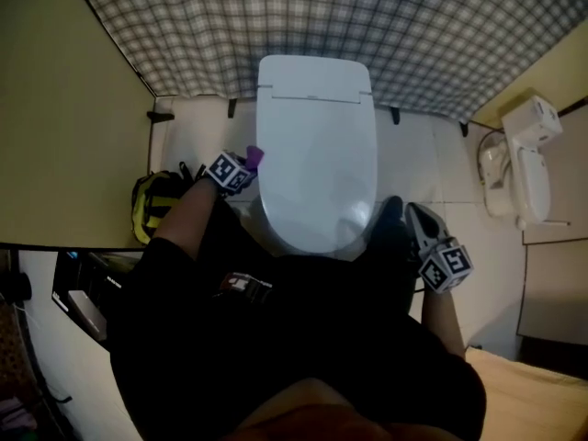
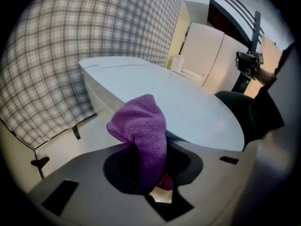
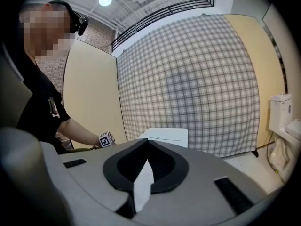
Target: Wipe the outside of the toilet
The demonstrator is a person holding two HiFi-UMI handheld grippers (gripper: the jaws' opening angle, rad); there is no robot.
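At the left flank of the white porcelain toilet (image 1: 317, 154), the left gripper (image 1: 243, 166) hung level with the closed lid, its jaws clamped on a purple microfibre cloth (image 2: 143, 126) whose free end bulged forward out of them. The toilet stood against a grey checked curtain (image 1: 276, 16) with the person leaning over its front end. The right gripper (image 1: 415, 217) waited off the right front of the bowl, jaws pressed together with nothing between them.

By my reading, the wipe was at its start on the left side: the cloth sat right at the lid's left edge, though no view settled whether it was pressing on the porcelain or only just beside it. The next move would call for laying the cloth flat against the side and drawing it along the curve toward the front, with enough pressure to keep the soft wad from rolling off.

The head view alone gave the layout: both tools flanking the bowl, a yellow and black bag (image 1: 156, 205) on the floor to the left, and a second white toilet (image 1: 528, 168) off to the right. Only the left gripper view showed the grip on the cloth and the lid's long side. The right gripper view looked across the lid and confirmed that tool's jaws were empty.
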